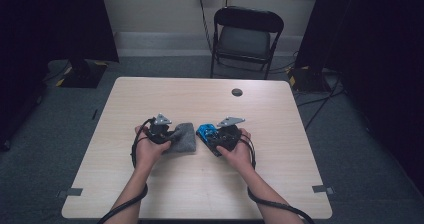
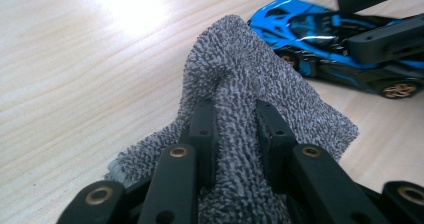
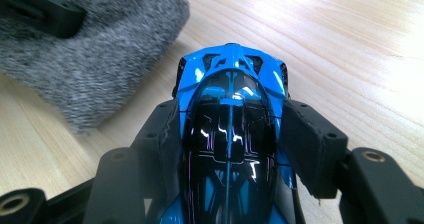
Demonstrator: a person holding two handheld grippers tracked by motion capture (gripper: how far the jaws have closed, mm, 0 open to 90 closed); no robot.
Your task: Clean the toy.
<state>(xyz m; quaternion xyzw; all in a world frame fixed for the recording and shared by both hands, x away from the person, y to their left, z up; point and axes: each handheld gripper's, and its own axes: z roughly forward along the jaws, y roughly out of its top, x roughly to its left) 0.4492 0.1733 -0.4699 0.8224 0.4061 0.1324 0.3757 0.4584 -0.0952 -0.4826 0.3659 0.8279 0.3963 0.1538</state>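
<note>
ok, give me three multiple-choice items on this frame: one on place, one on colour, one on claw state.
1. Where does the grey cloth lie relative to the toy car in the high view?
A. to its left
B. to its right
C. under it

2. What colours is the toy car?
A. red and white
B. blue and black
C. all yellow

3. What is the left claw doing?
A. standing open over bare table
B. pinching a fold of the cloth
C. gripping the car

Key: 1 A, the cloth sits left of the car on the table. 2 B, blue body with black top. 3 B, cloth bunches between its jaws; the right claw clamps the car's sides.
</note>
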